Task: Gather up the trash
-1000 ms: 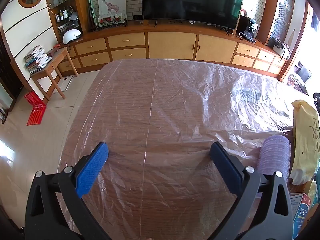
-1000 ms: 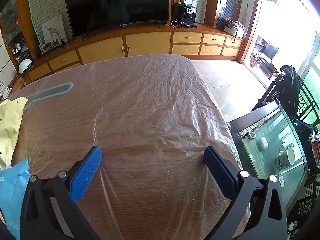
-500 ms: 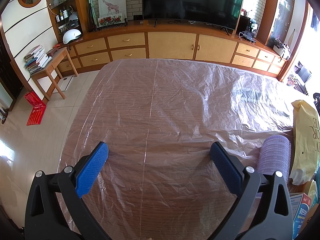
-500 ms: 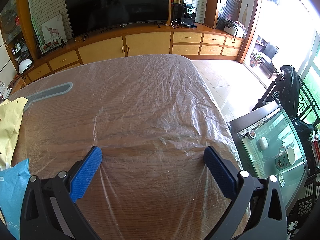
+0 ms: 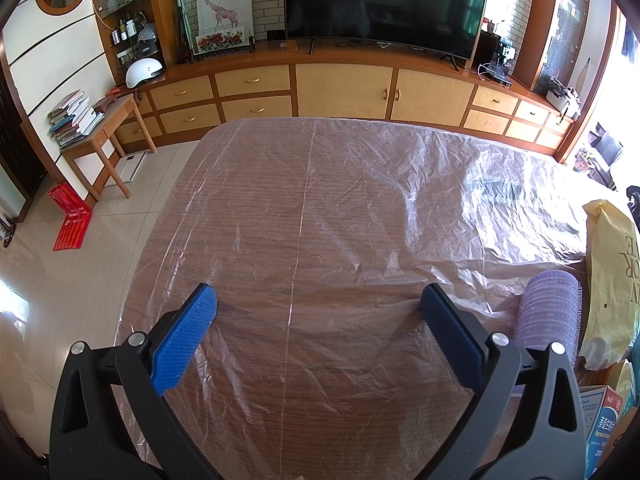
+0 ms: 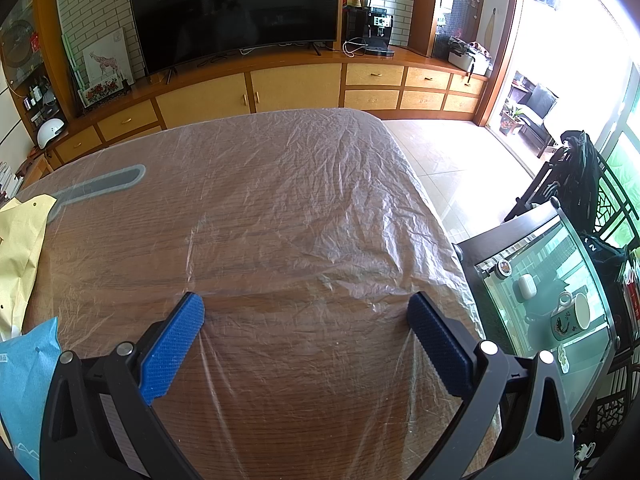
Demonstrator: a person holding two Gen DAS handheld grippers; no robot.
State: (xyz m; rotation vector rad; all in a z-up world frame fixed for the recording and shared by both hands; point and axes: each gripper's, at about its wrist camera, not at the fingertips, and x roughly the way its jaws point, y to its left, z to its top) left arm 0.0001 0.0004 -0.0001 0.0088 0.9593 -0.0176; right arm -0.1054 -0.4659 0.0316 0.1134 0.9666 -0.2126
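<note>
Both tools were inspected over one wooden table covered by a single sheet of clear plastic film. The left gripper stood with its two blue-padded fingers spread wide apart, nothing between them, the tips low over the film; actual contact could not be confirmed. The right gripper was likewise spread wide and empty, its two fingers poised over the film in the same manner. Items for collection lay to the outer right of the left gripper: one purple bristled roller, just beside the right finger; one yellow paper bag with printed lettering, beyond the roller; and one printed carton near the frame's lower right edge, partly cut off. In the right wrist view the same yellow bag appeared left of the left finger, with one light blue packet nearer the camera and just beside that finger. One grey elongated shape showed beneath the film, well ahead and to the left. One glass-topped side table stood to the right of the right gripper, carrying one mug.
</note>
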